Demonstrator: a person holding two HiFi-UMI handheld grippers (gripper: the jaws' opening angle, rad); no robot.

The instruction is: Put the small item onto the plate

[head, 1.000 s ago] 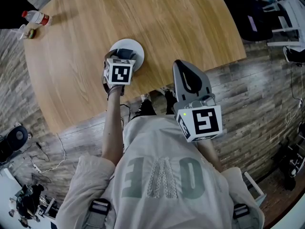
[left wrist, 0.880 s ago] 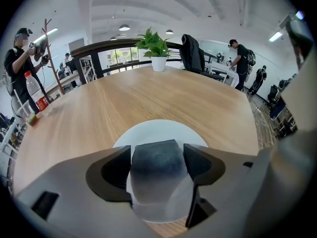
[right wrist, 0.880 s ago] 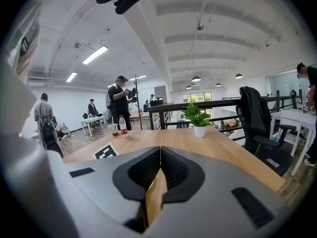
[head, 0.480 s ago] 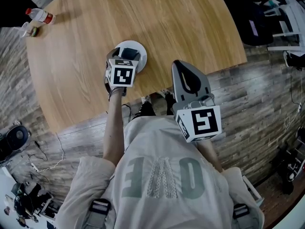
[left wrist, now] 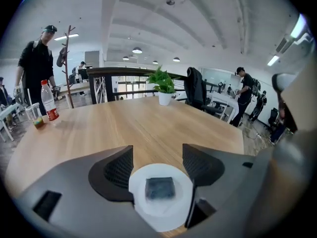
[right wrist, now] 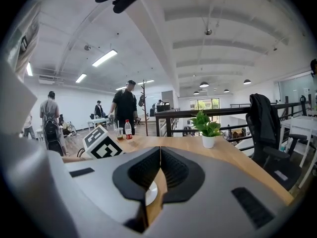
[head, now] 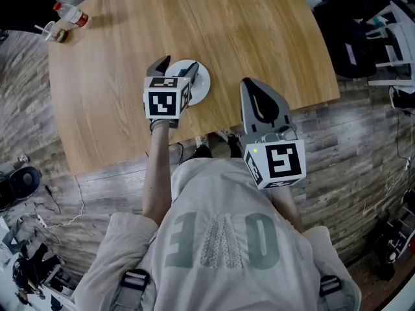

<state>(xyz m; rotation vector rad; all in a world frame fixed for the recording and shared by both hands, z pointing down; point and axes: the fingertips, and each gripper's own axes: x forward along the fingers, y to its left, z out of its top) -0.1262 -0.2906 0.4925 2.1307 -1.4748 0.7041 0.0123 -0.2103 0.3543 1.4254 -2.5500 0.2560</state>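
Open-plan office all round, with a broad round wooden surface (head: 259, 37) in front. Near its close edge, a small white plate (left wrist: 158, 217) — and lying flat in the middle of it, the small item (left wrist: 160, 188), a dark grey-blue square block. Already on the plate, then; by the look of it, task as good as done.

Just over the plate, the left hand-held gripper (left wrist: 157, 152), jaws spread wide with nothing in them, one to each side of the item. Back over the near rim of the surface, the right hand-held gripper (right wrist: 159, 152), jaws pressed together on nothing.

Judged from its size, probably light. Matte face, so unlikely to slip; stiff or spongy, impossible to say from here. Best taken across two opposite straight sides, low down, with a gentle squeeze — plate small and likely light too, apt to skid if nudged at the rim.

Well apart at the far left: a clear bottle (left wrist: 49, 101) with a red label, and beside it a plastic cup (left wrist: 33, 117) with a straw and something dark at the bottom. At the far edge, a white pot (left wrist: 163, 98) holding a leafy green plant.
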